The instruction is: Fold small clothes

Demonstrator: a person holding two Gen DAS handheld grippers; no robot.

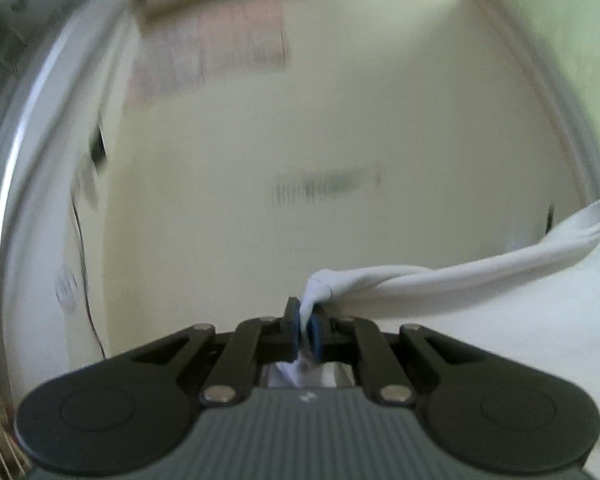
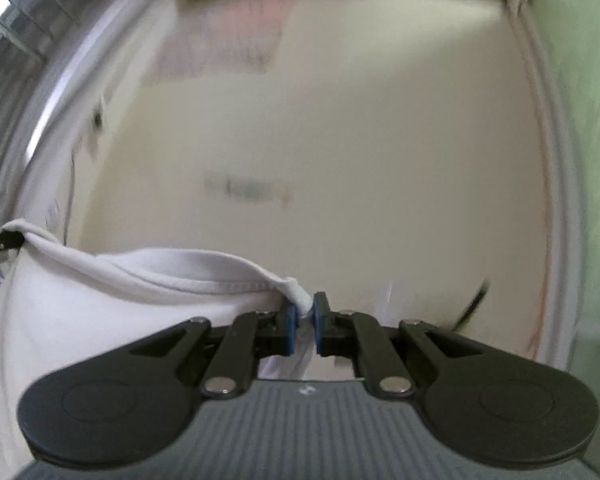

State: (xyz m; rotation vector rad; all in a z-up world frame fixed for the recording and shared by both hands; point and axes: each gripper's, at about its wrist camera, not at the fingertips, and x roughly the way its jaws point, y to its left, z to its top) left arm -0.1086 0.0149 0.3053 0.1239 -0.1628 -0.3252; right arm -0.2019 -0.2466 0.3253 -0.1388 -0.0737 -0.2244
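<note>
- No legible text, number or brand in either view.
- Wall poster (image 1: 216, 44): pink and grey print, blurred beyond reading.
- Smaller wall marking (image 2: 248, 190): dark smear, illegible.
- Gripper body (image 1: 306, 397): small white emblem, not a readable word.

Soft daylight is coming from the upper left; backgrounds are smearing, perhaps motion blur, and edges are bowing.

The pinkish rectangular wall poster (image 1: 220, 48) at eleven o'clock is motion-blurred, unreadable. The white cotton garment (image 1: 500, 300) runs off the three o'clock edge.
</note>
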